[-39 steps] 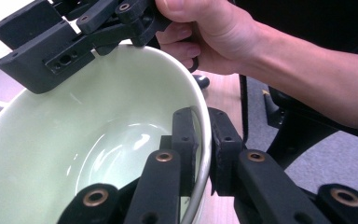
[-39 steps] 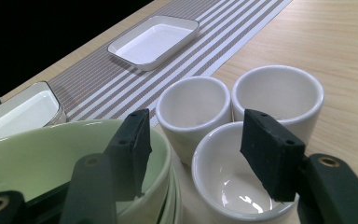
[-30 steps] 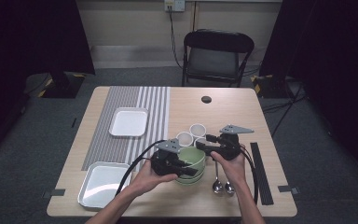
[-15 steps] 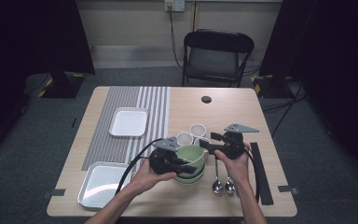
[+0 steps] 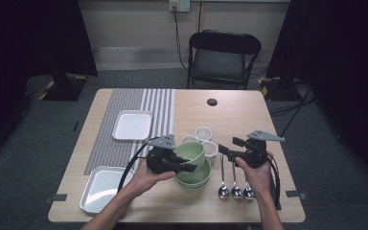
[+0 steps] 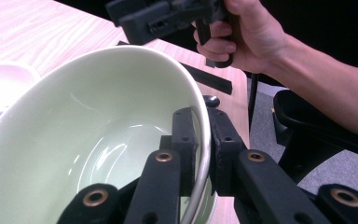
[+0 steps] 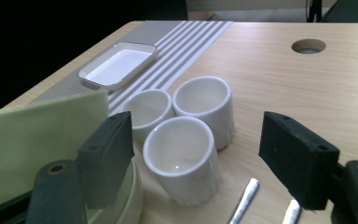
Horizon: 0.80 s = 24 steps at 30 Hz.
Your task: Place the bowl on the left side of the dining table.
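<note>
Green bowl [image 5: 190, 152] is what I have in hand: it is lifted and tilted above a second green bowl [image 5: 195, 176] that sits on the table [image 5: 230, 115] near the front edge. Going from the left, I see a white tray [image 5: 100, 187] at the near left corner and a smaller white tray [image 5: 132, 125] farther back on the striped mat [image 5: 124, 103]. My left gripper [image 5: 184, 167] has its fingers [image 6: 185, 140] clamped tight on the lifted bowl's rim, one inside the bowl and one outside, as the left gripper view makes plain. Just behind the bowls stand three small white cups [image 7: 182, 156], clustered and touching or nearly so. Right of them, my right gripper [image 5: 227, 146] hovers clear of the bowl; its fingers [image 7: 298, 158] have just been opening and now stand wide apart with nothing gripped between them. Below that hand three spoons [image 5: 235, 184] lie side by side on the table.
</note>
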Each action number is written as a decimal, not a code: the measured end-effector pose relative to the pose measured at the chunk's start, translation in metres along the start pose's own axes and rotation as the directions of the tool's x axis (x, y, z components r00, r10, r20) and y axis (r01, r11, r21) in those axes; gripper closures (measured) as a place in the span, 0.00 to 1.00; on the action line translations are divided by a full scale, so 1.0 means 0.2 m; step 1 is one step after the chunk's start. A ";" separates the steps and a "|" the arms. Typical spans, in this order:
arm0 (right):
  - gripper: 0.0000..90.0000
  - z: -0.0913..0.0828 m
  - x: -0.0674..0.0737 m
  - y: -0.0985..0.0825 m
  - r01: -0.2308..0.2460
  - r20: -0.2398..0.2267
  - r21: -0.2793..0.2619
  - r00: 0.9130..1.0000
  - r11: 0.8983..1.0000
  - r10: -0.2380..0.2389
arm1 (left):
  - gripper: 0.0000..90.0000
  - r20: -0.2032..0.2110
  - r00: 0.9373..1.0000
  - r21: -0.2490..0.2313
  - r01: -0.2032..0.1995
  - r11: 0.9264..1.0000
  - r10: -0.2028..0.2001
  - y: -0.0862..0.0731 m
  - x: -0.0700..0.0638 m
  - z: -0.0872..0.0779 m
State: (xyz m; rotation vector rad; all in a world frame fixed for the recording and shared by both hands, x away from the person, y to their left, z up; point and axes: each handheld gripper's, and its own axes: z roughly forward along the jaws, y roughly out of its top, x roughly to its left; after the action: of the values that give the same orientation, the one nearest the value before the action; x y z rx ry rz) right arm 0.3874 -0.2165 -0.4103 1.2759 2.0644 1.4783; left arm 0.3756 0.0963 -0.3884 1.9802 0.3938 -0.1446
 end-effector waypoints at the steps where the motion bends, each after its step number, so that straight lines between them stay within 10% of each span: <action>1: 0.28 0.00 0.00 -0.01 0.000 0.002 0.003 1.000 1.000 0.000 | 0.92 -0.002 1.000 -0.001 0.000 1.000 0.000 0.01 0.00 -0.01; 24: 0.16 -0.18 -0.17 -0.19 -0.031 0.173 0.089 0.985 0.996 0.015 | 0.92 -0.086 0.996 -0.053 0.016 0.998 -0.021 0.01 0.10 -0.17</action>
State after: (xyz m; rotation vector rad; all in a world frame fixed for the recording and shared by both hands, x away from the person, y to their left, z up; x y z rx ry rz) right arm 0.3644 -0.2671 -0.4361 1.4131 2.0301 1.2475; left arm 0.3917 0.1309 -0.3767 1.9357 0.4674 -0.0596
